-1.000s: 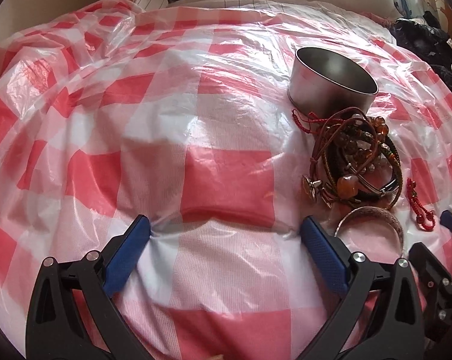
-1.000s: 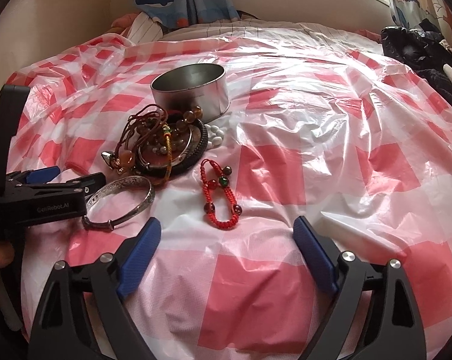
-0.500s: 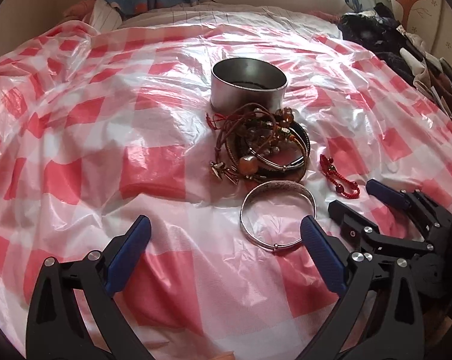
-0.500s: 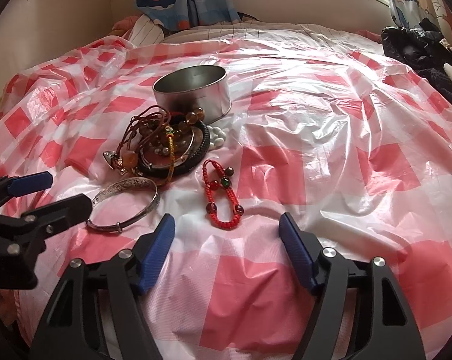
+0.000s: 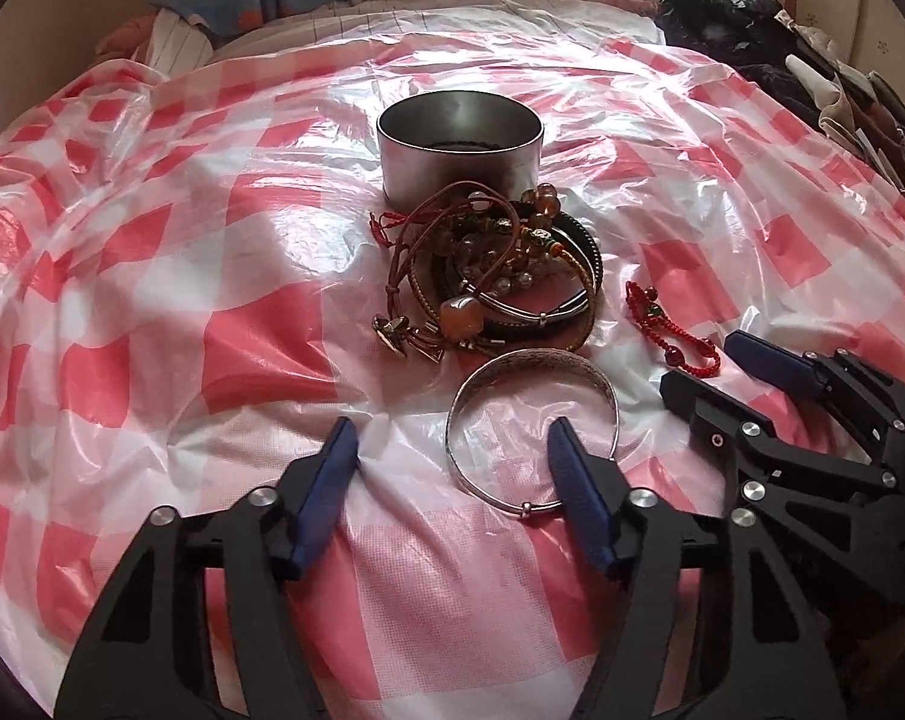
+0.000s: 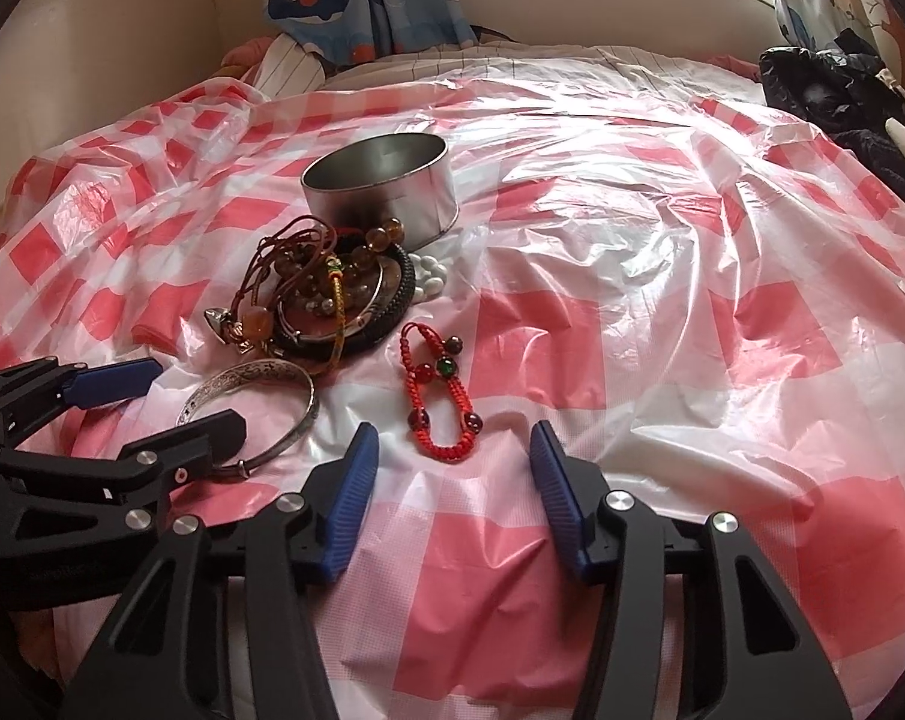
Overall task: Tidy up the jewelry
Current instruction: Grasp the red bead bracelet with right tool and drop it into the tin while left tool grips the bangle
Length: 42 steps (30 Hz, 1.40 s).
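1. Lower left of the right wrist view: left tongs point(image 6: 146, 399), blades apart, straddle the near rim of the silver bangle point(image 6: 254, 402), lying flat.
2. Centre: red cord bracelet point(image 6: 440, 402) lies just ahead of the empty, parted right tongs point(image 6: 452, 468), long axis pointing away toward the tin point(image 6: 380, 186).
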Motion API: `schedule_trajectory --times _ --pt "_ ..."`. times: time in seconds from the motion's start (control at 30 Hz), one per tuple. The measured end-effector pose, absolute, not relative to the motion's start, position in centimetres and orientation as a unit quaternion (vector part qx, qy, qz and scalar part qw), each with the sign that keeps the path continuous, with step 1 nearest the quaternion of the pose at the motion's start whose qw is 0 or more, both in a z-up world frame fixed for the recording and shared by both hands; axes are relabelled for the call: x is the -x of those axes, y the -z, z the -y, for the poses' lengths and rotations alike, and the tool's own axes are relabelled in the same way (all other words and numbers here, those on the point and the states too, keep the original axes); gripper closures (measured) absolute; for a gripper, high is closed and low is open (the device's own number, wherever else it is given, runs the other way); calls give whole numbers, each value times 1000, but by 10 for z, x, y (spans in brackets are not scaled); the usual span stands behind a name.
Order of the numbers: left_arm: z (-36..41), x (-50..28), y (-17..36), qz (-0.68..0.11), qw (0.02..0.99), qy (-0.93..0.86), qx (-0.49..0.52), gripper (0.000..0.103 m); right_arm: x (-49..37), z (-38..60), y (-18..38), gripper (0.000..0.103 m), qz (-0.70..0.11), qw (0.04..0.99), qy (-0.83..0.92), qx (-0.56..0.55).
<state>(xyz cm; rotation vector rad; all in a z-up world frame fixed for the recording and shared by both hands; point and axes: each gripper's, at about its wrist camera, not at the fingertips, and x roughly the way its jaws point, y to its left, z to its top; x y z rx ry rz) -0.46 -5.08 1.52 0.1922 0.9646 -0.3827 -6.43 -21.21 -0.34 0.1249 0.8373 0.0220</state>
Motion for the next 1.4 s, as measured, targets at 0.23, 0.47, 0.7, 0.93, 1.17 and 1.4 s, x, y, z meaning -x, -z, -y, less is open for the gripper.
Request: schedule_trajectory --times 0.23,0.47,0.7,0.93,1.17,1.4 --pt "19 -2 -25 -467 858 211 -30 103 67 213 -2 80 -395 915 -28 -77" --pt "1 2 -51 -438 870 226 -20 103 71 213 -9 92 -379 920 -40 -89" --pt "29 -6 -28 -456 853 246 -53 95 69 215 -7 74 -387 917 -28 -89" --pt "40 -4 -12 -462 849 240 -89 95 66 211 -1 73 -399 914 -25 -71" --pt "25 -2 -28 -456 850 256 -56 101 75 215 -13 97 -372 922 -47 -96" --pt "11 -9 -58 -423 870 254 -26 101 78 220 -38 97 -328 934 -65 -124"
